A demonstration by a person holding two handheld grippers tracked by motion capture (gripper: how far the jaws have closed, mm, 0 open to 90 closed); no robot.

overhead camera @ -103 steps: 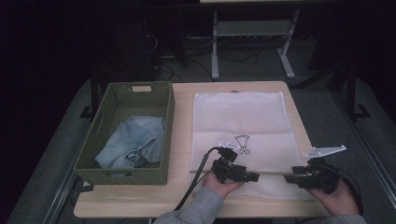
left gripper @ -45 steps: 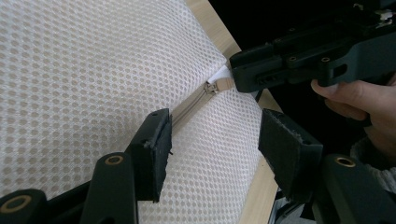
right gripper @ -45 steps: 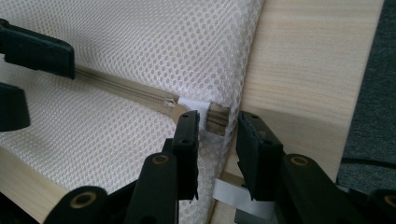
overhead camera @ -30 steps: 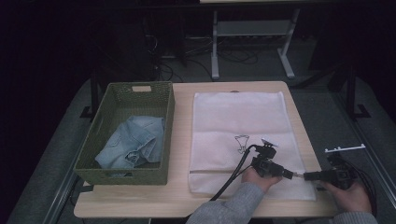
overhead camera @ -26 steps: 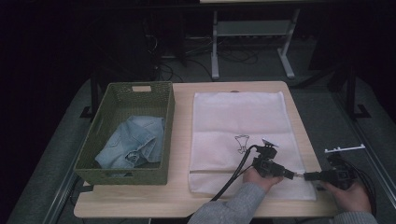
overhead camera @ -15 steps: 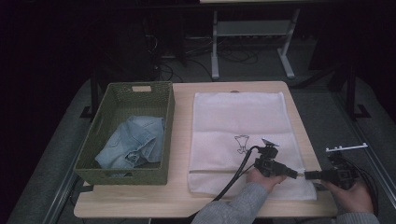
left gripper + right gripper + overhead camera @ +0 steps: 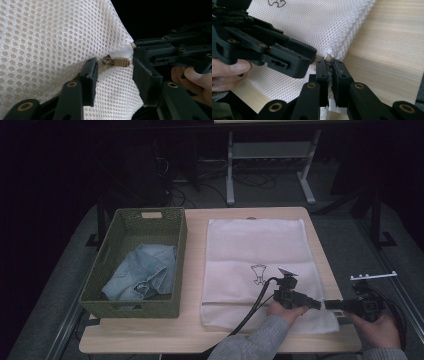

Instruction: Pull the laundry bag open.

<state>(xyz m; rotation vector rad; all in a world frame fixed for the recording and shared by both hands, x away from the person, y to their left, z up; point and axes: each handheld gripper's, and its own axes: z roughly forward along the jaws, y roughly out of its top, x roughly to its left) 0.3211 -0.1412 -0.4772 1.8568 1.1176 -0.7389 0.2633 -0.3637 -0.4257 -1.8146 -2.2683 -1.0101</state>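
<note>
My right tongs (image 7: 330, 67) pinch the limp mesh bag's (image 7: 50, 37) corner tab; my left tongs (image 7: 115, 75), half-spread and just closing, straddle the small zipper pull (image 7: 121, 61), my next hold.

- We see the mesh laundry bag (image 7: 255, 257) covering most of the table's right half; bare table (image 7: 192, 265) is left only as a narrow strip between it and the green basket (image 7: 112, 265).
- The basket's tall walls block the left half; the denim garment (image 7: 142, 272) fills much of its floor.
- At the bag's near right corner the left gripper (image 7: 300, 301) and right gripper (image 7: 342, 305) crowd nose to nose, leaving hardly any gap.
- In the left gripper view, the zipper pull (image 7: 121, 61) sits in the gap between its jaws, which have just been closing.
- The left gripper's cable (image 7: 250, 312) crosses the near edge.
- Beyond the bag's right side, a slim strip of wood stays free.
</note>
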